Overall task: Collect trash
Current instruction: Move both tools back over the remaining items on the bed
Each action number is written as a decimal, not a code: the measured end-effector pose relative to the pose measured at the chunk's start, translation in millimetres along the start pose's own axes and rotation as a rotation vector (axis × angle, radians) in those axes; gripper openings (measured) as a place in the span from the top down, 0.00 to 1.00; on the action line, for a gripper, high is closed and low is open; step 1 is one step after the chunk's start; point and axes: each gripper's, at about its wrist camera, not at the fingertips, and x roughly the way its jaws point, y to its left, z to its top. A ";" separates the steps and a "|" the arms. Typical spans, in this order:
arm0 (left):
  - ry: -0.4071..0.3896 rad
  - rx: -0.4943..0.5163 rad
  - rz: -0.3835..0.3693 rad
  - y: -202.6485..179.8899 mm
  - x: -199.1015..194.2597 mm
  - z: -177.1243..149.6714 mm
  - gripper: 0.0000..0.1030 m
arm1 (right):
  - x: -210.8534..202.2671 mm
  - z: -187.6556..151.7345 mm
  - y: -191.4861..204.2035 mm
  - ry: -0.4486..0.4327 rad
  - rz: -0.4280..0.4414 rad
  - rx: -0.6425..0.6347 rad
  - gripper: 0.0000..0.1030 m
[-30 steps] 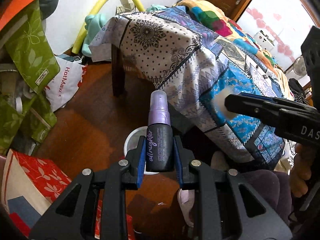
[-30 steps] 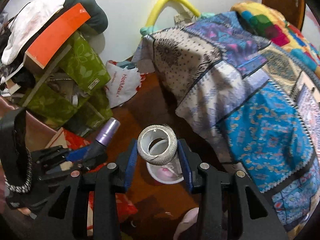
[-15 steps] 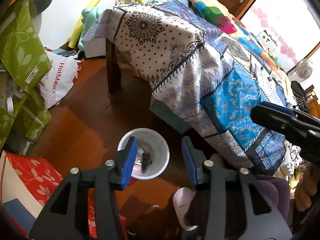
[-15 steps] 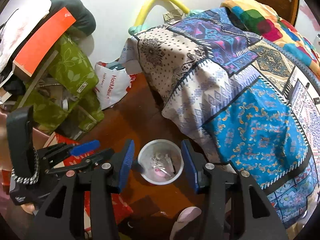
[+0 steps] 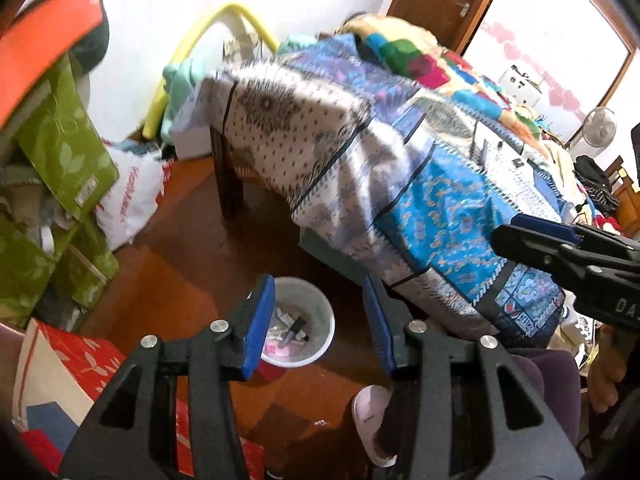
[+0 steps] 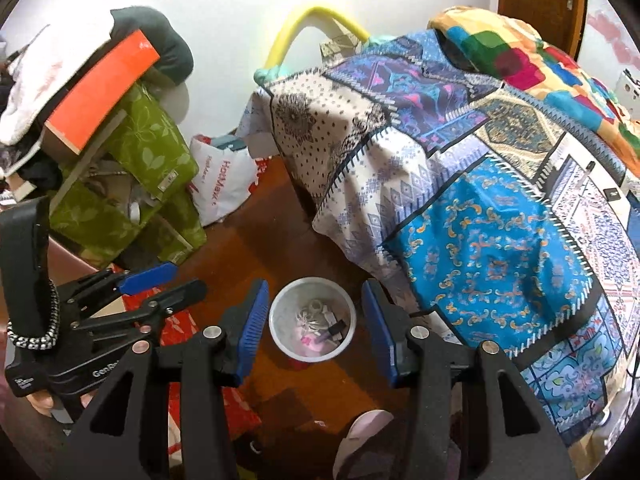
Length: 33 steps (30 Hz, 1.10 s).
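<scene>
You're looking at a white bin (image 6: 312, 321) on reddish-brown floor (image 6: 248, 248), a blue-and-white patchwork cloth (image 6: 480, 216) showing paisley and dots, green leaf-print bags (image 6: 152, 152) lying nearby.

Glossy wooden floor (image 6: 256, 240), smooth white plastic bin (image 6: 280, 336), patterned cloth tablecloth (image 6: 480, 240).

spread left gripper (image 5: 320, 320) above trash bin (image 5: 320, 300)

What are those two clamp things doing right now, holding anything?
Left gripper: open, holding nothing, above the white bin.
Right gripper: open, holding nothing, also above the bin.
</scene>
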 end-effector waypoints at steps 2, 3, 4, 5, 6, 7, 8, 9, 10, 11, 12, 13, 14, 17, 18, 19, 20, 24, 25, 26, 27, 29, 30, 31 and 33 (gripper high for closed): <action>-0.033 0.019 0.010 -9.8 -15.2 2.9 0.57 | -12.0 -2.0 -2.0 -0.024 -0.003 0.003 0.57; -0.047 0.025 0.010 -14.3 -21.2 4.3 0.57 | -19.4 -2.7 -3.5 -0.040 -0.005 0.005 0.57; -0.060 0.031 0.011 -18.7 -27.0 5.7 0.57 | -25.6 -3.9 -4.6 -0.053 -0.008 0.007 0.57; -0.074 0.040 0.016 -24.2 -33.1 7.1 0.57 | -31.6 -4.8 -6.3 -0.066 -0.010 0.010 0.57; -0.091 0.050 0.018 -31.4 -39.7 8.8 0.57 | -40.3 -6.1 -9.6 -0.084 -0.012 0.017 0.57; -0.103 0.058 0.016 -37.2 -44.6 10.2 0.57 | -46.7 -7.2 -12.3 -0.097 -0.013 0.022 0.57; -0.115 0.065 0.012 -43.2 -49.5 12.0 0.57 | -54.5 -8.6 -16.2 -0.113 -0.013 0.029 0.57; -0.129 0.075 0.008 -50.5 -54.9 13.6 0.57 | -59.4 -10.1 -18.2 -0.123 -0.015 0.032 0.57; -0.139 0.085 0.005 -56.8 -58.9 14.3 0.57 | -68.4 -12.0 -23.0 -0.141 -0.022 0.039 0.57; -0.153 0.101 0.006 -66.6 -63.4 16.2 0.57 | -74.5 -13.4 -26.1 -0.154 -0.028 0.044 0.57; -0.164 0.115 0.005 -75.4 -66.2 17.4 0.57 | -83.4 -15.6 -31.7 -0.172 -0.033 0.052 0.57; -0.172 0.128 0.002 -84.0 -68.5 19.2 0.57 | -89.9 -17.4 -36.4 -0.184 -0.038 0.056 0.57; -0.179 0.140 -0.005 -92.6 -70.2 21.4 0.57 | -96.3 -19.1 -41.1 -0.196 -0.045 0.061 0.57; -0.194 0.166 -0.036 -119.4 -72.1 29.2 0.57 | -115.9 -25.3 -56.4 -0.233 -0.074 0.075 0.57; -0.198 0.177 -0.042 -127.3 -72.0 31.4 0.57 | -121.3 -26.6 -60.7 -0.243 -0.083 0.079 0.57; -0.202 0.192 -0.043 -137.3 -70.7 34.5 0.57 | -129.0 -28.7 -67.8 -0.257 -0.096 0.087 0.57; -0.205 0.206 -0.045 -147.7 -69.1 37.6 0.57 | -134.6 -30.7 -72.2 -0.266 -0.105 0.093 0.57; -0.207 0.253 -0.075 -185.6 -62.1 46.0 0.57 | -156.3 -38.1 -98.6 -0.305 -0.156 0.120 0.56; -0.208 0.267 -0.080 -193.7 -60.5 46.9 0.57 | -160.5 -39.0 -103.6 -0.309 -0.163 0.124 0.56; -0.208 0.286 -0.087 -205.2 -57.3 49.4 0.57 | -165.3 -40.3 -112.6 -0.316 -0.175 0.135 0.56; -0.206 0.298 -0.092 -213.8 -54.9 50.4 0.57 | -168.5 -41.2 -119.3 -0.321 -0.185 0.143 0.56; -0.197 0.327 -0.107 -232.2 -47.0 54.5 0.55 | -174.9 -44.0 -132.8 -0.328 -0.199 0.159 0.56; -0.193 0.338 -0.111 -240.1 -43.8 55.4 0.55 | -177.4 -45.0 -139.6 -0.332 -0.207 0.167 0.56; -0.189 0.349 -0.115 -246.4 -40.0 57.3 0.55 | -180.2 -46.9 -149.4 -0.335 -0.217 0.179 0.56; -0.179 0.372 -0.124 -260.7 -31.1 61.7 0.55 | -182.6 -47.5 -164.9 -0.338 -0.229 0.200 0.56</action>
